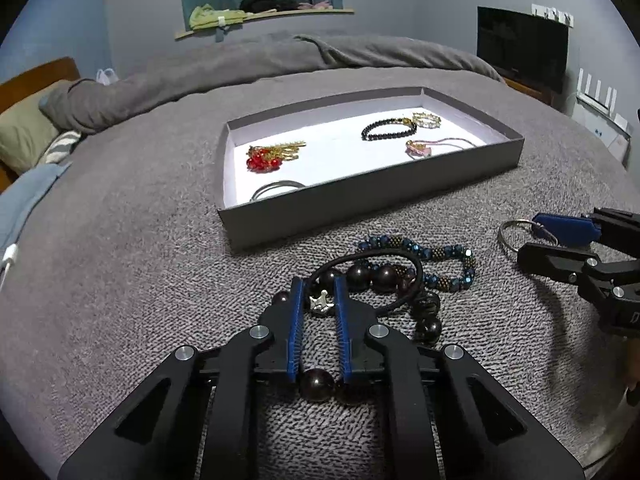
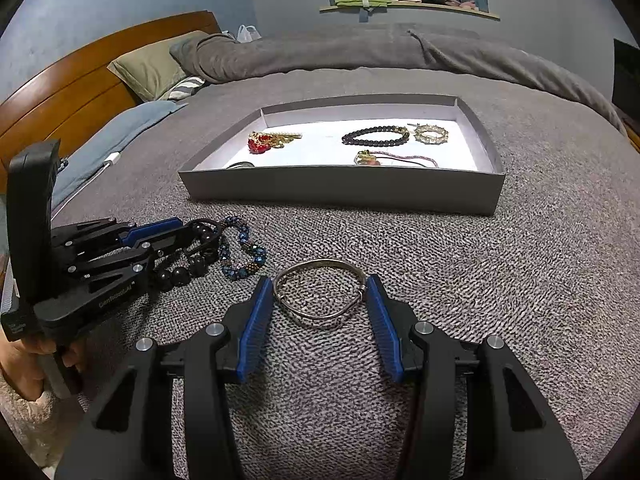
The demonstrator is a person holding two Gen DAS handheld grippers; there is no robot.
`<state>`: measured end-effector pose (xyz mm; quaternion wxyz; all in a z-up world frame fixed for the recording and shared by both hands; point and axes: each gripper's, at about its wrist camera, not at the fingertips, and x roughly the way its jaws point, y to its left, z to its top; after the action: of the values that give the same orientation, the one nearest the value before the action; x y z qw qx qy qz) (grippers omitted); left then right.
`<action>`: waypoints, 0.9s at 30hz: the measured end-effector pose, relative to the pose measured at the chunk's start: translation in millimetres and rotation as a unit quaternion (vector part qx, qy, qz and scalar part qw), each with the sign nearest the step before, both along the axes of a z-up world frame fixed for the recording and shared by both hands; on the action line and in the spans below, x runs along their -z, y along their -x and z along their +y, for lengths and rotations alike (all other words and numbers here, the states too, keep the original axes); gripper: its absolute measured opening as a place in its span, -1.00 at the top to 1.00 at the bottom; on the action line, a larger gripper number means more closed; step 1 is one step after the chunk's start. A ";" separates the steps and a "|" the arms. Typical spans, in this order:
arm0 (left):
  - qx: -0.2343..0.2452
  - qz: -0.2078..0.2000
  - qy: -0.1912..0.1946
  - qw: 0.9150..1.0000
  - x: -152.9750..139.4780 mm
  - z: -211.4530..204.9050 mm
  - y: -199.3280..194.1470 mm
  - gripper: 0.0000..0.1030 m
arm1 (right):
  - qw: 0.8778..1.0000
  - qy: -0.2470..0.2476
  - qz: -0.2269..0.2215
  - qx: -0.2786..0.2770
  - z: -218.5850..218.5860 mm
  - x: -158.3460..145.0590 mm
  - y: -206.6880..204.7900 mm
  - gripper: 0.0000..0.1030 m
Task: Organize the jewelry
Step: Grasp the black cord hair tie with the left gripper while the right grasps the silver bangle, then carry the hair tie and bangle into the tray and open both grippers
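Observation:
A grey tray with a white floor lies on the bed. It holds a red and gold piece, a black bead bracelet, a gold ring bracelet, a pink piece and a silver bangle. My left gripper is part open around a small silver charm on a dark large-bead bracelet, beside a black cord and a blue bead bracelet. My right gripper is open around a silver bangle on the blanket.
The grey blanket covers the bed. A wooden headboard and pillows are at the left. A dark screen stands at the right. A white cable lies at the left edge.

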<state>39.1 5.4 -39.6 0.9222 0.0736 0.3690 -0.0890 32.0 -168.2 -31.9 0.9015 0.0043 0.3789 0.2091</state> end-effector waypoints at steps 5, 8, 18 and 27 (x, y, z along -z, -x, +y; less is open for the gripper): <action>-0.002 -0.029 0.003 1.000 -12.1 1.1 7.6 0.69 | 1.000 -0.007 -0.012 0.006 -6.1 -5.4 2.7 0.06; 0.000 -0.040 0.013 0.999 -19.9 2.8 11.5 0.69 | 1.000 -0.011 -0.020 0.009 -8.9 -9.0 3.8 0.06; -0.008 -0.087 0.033 0.996 -53.9 15.6 15.0 0.69 | 0.999 -0.022 -0.033 0.013 -8.6 -18.0 3.1 0.06; -0.037 -0.113 0.062 0.991 -87.9 36.6 -22.1 0.69 | 0.997 -0.028 -0.064 0.027 -2.9 -37.0 -21.7 0.06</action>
<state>61.2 42.0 48.3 0.9634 0.0118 0.2589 -0.0690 53.6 -171.2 5.1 0.9287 0.0263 0.3141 0.1953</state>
